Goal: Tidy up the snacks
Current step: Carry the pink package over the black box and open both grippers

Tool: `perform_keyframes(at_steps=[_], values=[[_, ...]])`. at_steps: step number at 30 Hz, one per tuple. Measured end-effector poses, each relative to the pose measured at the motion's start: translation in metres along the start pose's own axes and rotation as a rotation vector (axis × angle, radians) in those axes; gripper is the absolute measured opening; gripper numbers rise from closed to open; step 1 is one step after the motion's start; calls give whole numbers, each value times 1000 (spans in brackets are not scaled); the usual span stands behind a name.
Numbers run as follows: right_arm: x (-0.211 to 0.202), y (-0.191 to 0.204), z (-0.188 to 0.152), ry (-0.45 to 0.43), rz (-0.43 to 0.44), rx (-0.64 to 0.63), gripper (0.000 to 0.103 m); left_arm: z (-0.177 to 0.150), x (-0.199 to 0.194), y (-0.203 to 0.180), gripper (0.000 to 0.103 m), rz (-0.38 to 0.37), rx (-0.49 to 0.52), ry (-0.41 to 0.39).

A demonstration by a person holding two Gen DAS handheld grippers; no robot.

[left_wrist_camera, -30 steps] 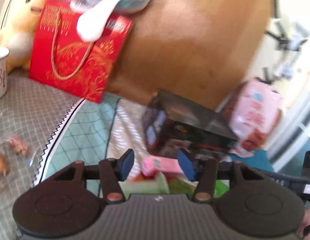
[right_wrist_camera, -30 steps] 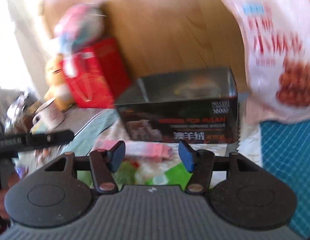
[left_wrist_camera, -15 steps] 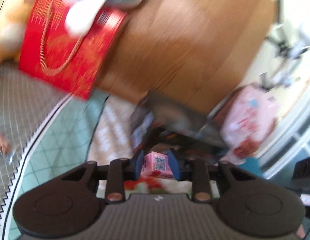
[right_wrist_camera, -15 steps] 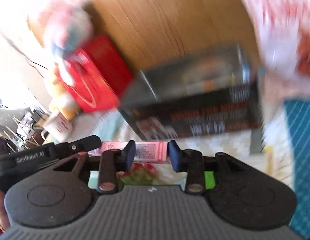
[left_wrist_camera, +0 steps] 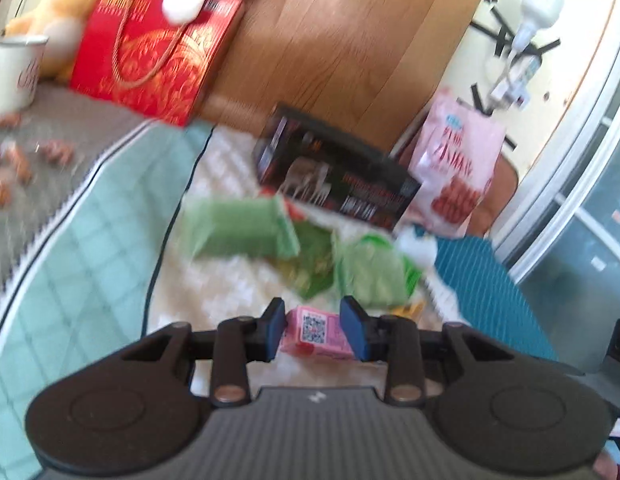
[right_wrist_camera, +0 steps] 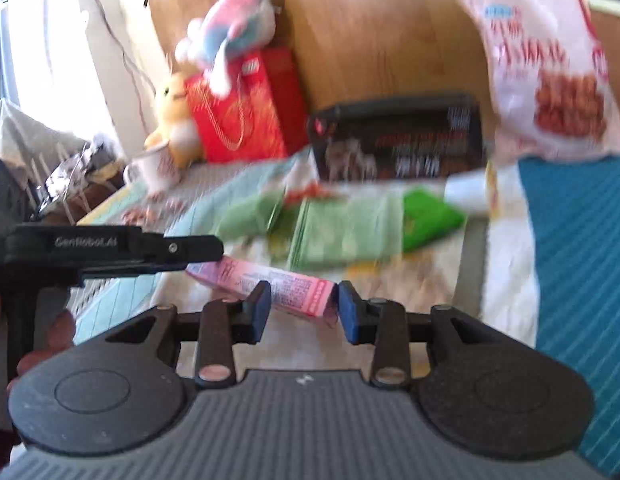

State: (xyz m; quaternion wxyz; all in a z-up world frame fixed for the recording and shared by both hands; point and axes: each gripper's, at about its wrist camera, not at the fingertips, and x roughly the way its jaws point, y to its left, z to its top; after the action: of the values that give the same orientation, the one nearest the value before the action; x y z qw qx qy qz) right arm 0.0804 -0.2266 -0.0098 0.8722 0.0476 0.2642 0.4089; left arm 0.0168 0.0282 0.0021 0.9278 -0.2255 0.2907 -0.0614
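The pink snack box (left_wrist_camera: 314,333) was a long, slim carton, and it hung between the two tools above the pale quilted cloth (left_wrist_camera: 214,280) — one end with a printed code square in the left gripper (left_wrist_camera: 313,334), the other end (right_wrist_camera: 298,294) in the right gripper (right_wrist_camera: 303,312). The left gripper's blue pads (left_wrist_camera: 274,330) sat against the carton's narrow sides, yet its jaws were easing open at that moment, so its hold was the weaker one. The right gripper was clamped across the carton's end, its pads (right_wrist_camera: 258,310) on either side of the printed panel.

Such a carton looked light and fairly stiff along its length, but thin card could dent under a hard pinch and its glossy faces might slip. The safest hold seemed to be across the narrow sides near an end, where the folded flaps stiffen it; a two-ended hold kept it from swinging.

Beyond it lay several green snack packets (left_wrist_camera: 246,228), loosely overlapped and soft-looking, with a dark printed box (left_wrist_camera: 349,184) behind them and a pink bag with red pictures (left_wrist_camera: 457,168) leaning near the wooden headboard (left_wrist_camera: 341,40). Further left stood a red gift bag (left_wrist_camera: 150,48), a yellow plush toy (left_wrist_camera: 58,4) and a white mug (left_wrist_camera: 14,72). A blue ribbed mat (right_wrist_camera: 581,240) lay to the right. In the right wrist view the left tool's black body (right_wrist_camera: 110,246) reached in from the left, with a person's fingers (right_wrist_camera: 42,344) below it.
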Motion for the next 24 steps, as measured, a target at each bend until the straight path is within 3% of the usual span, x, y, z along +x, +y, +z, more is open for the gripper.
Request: perform_keyframes(at_steps=[4, 6, 10, 13, 16, 18, 21, 24], values=[[-1, -1, -10, 37, 37, -28, 46, -18, -7, 5, 37, 8, 25, 8], [-2, 11, -13, 55, 43, -72, 54, -21, -11, 9, 40, 0, 23, 15], [-7, 22, -14, 88, 41, -211, 55, -16, -24, 21, 41, -44, -34, 18], [-6, 23, -14, 110, 38, -226, 56, -13, -31, 18, 40, -51, -12, 14], [1, 24, -15, 134, 33, -215, 52, -15, -21, 13, 34, -48, 13, 49], [2, 34, -13, 138, -29, -225, 36, -16, -16, 7, 34, -14, 49, 39], [-2, 28, 5, 125, -85, -179, 36, 0, -12, 0, 34, -50, 49, 55], [-15, 15, 43, 18, -74, -142, 34, 32, -8, -11, 34, -109, 62, 15]])
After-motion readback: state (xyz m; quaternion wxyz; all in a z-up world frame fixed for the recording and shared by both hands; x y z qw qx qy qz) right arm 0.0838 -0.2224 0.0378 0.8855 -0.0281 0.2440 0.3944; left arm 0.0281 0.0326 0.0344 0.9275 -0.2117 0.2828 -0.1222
